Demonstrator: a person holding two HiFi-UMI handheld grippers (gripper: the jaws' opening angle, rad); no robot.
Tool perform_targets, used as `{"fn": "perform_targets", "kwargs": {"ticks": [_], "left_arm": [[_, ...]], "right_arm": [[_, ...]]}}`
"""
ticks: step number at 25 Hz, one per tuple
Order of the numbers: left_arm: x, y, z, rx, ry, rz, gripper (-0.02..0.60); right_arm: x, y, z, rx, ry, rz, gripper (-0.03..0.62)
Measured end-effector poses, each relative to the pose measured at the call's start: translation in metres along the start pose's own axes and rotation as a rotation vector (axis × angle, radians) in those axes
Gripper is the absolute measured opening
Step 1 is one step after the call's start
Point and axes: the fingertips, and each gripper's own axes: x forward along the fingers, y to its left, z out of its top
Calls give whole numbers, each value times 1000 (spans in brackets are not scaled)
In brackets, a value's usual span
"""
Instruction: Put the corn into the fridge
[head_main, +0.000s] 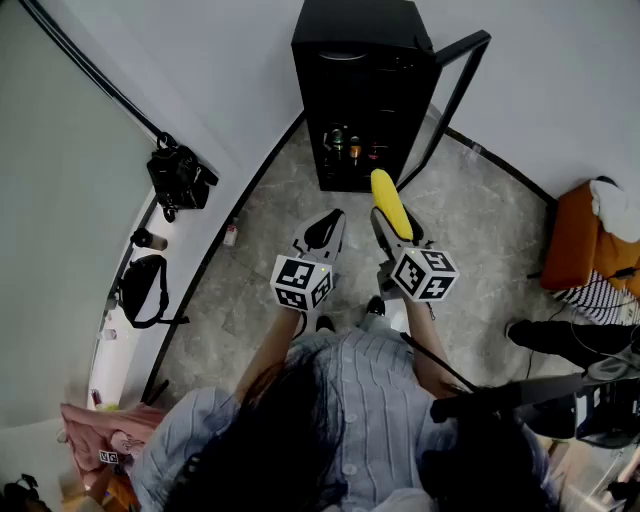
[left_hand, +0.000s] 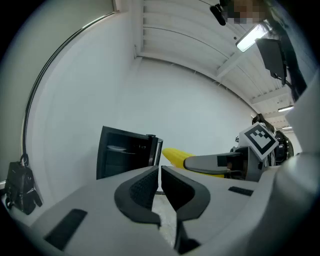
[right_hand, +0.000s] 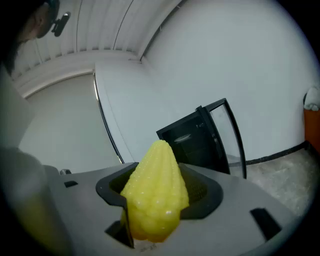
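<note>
A yellow corn cob (head_main: 388, 204) sticks out forward from my right gripper (head_main: 392, 226), which is shut on it; in the right gripper view the corn (right_hand: 154, 192) fills the space between the dark pads. Ahead stands a small black fridge (head_main: 362, 90) with its glass door (head_main: 452, 100) swung open to the right; bottles show on a low shelf. My left gripper (head_main: 322, 232) is level beside the right one, jaws nearly together with nothing between them. In the left gripper view the fridge (left_hand: 127, 155) and the corn (left_hand: 175, 156) show beyond the pads (left_hand: 145, 187).
A black cable runs along the curved white wall (head_main: 90, 70), with a black camera bag (head_main: 178, 178) and another bag (head_main: 145, 290) by it. An orange seat (head_main: 580, 240) with clothes stands at the right. The floor is grey stone (head_main: 260, 250).
</note>
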Motion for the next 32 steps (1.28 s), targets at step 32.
{"fn": "perform_targets", "kwargs": {"ticks": [32], "left_arm": [[102, -41, -15, -147, -7, 118, 11]], "right_arm": [[1, -103, 34, -52, 98, 110, 258]]}}
